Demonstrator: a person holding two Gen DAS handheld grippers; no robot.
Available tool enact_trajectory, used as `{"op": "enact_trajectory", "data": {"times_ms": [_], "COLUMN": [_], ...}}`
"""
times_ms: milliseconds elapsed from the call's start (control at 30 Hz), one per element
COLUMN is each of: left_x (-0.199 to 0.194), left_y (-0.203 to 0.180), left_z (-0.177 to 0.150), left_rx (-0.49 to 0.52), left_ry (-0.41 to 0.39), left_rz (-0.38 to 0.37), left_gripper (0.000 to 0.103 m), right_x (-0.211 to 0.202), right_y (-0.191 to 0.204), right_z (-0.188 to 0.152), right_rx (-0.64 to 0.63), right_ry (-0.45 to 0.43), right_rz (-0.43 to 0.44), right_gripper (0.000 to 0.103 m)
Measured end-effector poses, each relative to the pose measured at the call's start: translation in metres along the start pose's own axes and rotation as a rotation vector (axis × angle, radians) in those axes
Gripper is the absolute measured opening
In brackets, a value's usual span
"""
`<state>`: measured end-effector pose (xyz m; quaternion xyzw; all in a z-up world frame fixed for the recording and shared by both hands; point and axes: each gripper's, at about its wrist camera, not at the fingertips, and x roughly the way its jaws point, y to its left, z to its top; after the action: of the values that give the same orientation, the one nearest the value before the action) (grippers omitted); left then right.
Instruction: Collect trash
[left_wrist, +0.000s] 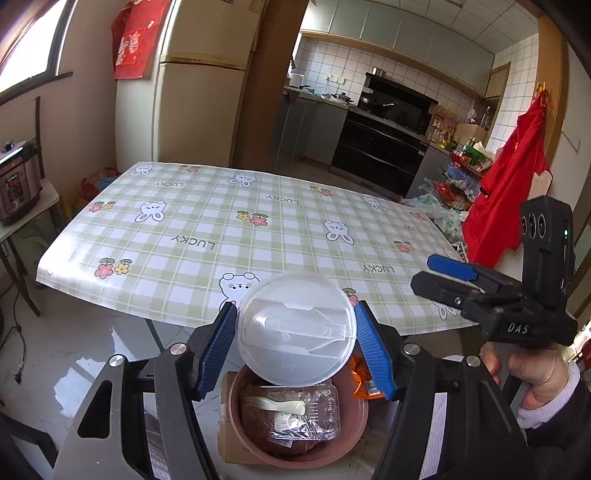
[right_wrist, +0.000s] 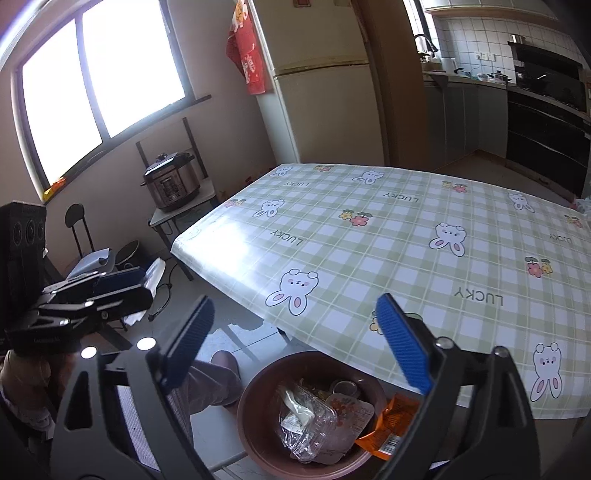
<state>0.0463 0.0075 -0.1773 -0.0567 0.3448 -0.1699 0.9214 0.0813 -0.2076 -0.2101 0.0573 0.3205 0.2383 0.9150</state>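
Clear plastic lid, flat face toward the camera, sits clamped in the left gripper above the pink bin; right gripper gapes empty.

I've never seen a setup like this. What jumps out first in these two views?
The clear round plastic lid catches the eye first: the left gripper clamps it between blue pads right above a pink bin already holding a clear food box. Behind stretches a table with a green checked bunny cloth, while the right gripper hangs open above the bin.
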Motion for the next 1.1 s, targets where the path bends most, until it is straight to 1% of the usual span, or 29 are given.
{"op": "enact_trajectory", "data": {"times_ms": [100, 233, 400, 433, 467, 500, 533, 600, 667, 800, 967, 1033, 1100], "left_x": [0.006, 0.012, 0.022, 0.025, 0.028, 0.029, 0.029, 0.03, 0.03, 0.026, 0.017, 0.012, 0.007], "left_y": [-0.009, -0.023, -0.036, -0.039, -0.041, -0.042, -0.042, -0.039, -0.034, -0.023, -0.014, -0.012, -0.011], "left_z": [-0.002, -0.004, -0.006, -0.007, -0.008, -0.009, -0.009, -0.01, -0.009, -0.004, 0.002, 0.008, 0.014], "left_rx": [0.022, 0.053, 0.088, 0.101, 0.113, 0.119, 0.118, 0.104, 0.09, 0.062, 0.073, 0.07, 0.078], "left_ry": [0.02, 0.044, 0.075, 0.085, 0.094, 0.094, 0.09, 0.09, 0.085, 0.055, 0.01, -0.006, -0.028], "left_rz": [-0.021, -0.043, -0.075, -0.075, -0.071, -0.063, -0.056, -0.045, -0.021, 0.026, 0.124, 0.148, 0.169], "left_gripper": [0.064, 0.064, 0.064, 0.066, 0.074, 0.078, 0.084, 0.086, 0.091, 0.093, 0.095, 0.095, 0.096], "right_x": [-0.008, -0.019, -0.023, -0.024, -0.024, -0.024, -0.024, -0.025, -0.025, -0.024, -0.028, -0.031, -0.035], "right_y": [-0.008, -0.018, -0.025, -0.026, -0.026, -0.027, -0.027, -0.028, -0.03, -0.031, -0.027, -0.025, -0.022], "right_z": [0.005, 0.009, 0.007, 0.007, 0.006, 0.006, 0.006, 0.006, 0.005, 0.006, 0.011, 0.015, 0.02], "right_rx": [0.016, 0.037, 0.057, 0.06, 0.062, 0.064, 0.065, 0.067, 0.07, 0.063, 0.033, 0.031, 0.02], "right_ry": [-0.025, -0.055, -0.063, -0.064, -0.064, -0.064, -0.063, -0.063, -0.061, -0.052, -0.042, -0.045, -0.042], "right_rz": [-0.028, -0.037, -0.043, -0.045, -0.046, -0.045, -0.046, -0.051, -0.054, -0.074, -0.102, -0.099, -0.12], "right_gripper": [0.095, 0.096, 0.096, 0.096, 0.096, 0.096, 0.096, 0.096, 0.096, 0.096, 0.097, 0.097, 0.097]}}
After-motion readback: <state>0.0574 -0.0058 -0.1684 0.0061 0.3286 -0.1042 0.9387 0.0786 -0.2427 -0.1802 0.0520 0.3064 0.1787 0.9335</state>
